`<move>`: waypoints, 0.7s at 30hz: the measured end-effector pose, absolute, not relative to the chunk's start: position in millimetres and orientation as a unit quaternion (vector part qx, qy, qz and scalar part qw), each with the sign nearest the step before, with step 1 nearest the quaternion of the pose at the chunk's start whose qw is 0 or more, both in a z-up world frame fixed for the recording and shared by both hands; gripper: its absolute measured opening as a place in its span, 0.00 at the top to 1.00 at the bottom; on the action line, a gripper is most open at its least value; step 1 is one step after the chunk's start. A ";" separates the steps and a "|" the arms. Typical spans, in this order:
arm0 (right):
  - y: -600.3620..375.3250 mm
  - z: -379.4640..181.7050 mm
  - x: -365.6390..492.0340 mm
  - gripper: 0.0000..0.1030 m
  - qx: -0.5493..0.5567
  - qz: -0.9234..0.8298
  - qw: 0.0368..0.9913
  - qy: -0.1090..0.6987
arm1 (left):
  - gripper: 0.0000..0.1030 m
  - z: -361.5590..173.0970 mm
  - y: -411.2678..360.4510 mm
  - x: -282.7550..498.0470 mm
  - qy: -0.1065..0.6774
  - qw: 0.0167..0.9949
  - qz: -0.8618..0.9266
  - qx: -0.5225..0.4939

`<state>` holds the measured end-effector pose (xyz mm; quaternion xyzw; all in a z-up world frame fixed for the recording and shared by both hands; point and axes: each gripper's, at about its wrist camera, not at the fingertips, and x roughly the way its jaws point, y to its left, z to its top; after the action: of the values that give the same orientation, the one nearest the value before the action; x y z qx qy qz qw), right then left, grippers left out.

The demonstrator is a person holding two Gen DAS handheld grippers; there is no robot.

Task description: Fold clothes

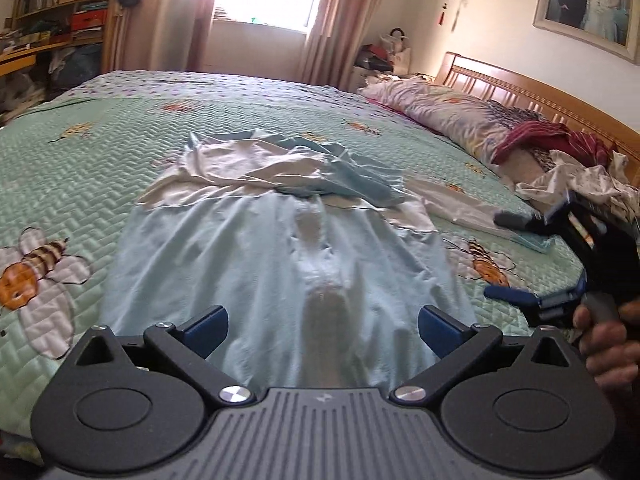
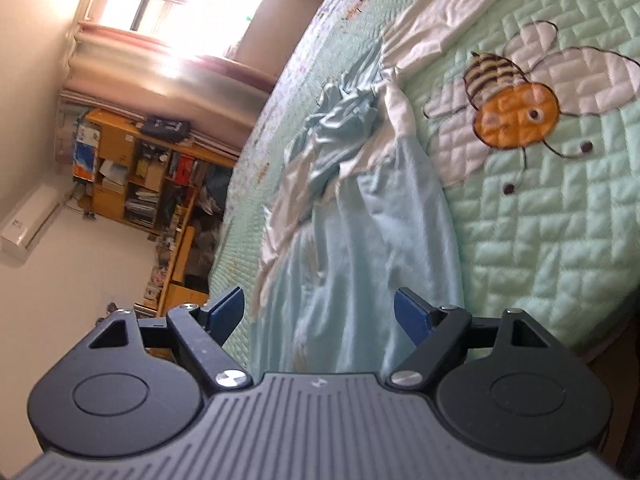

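- My left gripper (image 1: 323, 330) has its blue-padded jaws spread wide, pinching nothing.
- My right gripper (image 2: 319, 312) is spread just as wide and empty too.
- The crumpled pale blue and white garment (image 1: 280, 232) lies on the green quilted bee-print bedspread (image 1: 100, 152), stretching away beneath and beyond both sets of jaws.

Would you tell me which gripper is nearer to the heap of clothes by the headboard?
Right. The right gripper hovers open just short of the heap of clothes; the left gripper is open over the light blue garment, farther away.
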<state>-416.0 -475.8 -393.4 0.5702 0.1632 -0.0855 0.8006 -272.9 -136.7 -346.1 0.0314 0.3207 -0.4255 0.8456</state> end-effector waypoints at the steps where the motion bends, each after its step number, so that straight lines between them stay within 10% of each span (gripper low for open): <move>1: -479.8 -389.3 -410.2 0.19 0.567 -0.079 0.804 0.158 | 0.02 -346.0 -139.7 -271.9 0.321 0.845 -0.427 0.033; 21: -603.1 -411.1 -210.7 0.18 0.567 0.006 0.810 0.150 | 0.01 -332.1 -267.8 -126.7 0.319 0.841 -0.435 0.041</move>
<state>-210.7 -603.1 -411.1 0.5666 0.1504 0.0062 0.8101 -126.7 -267.8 -332.1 0.0410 0.3191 -0.4351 0.8410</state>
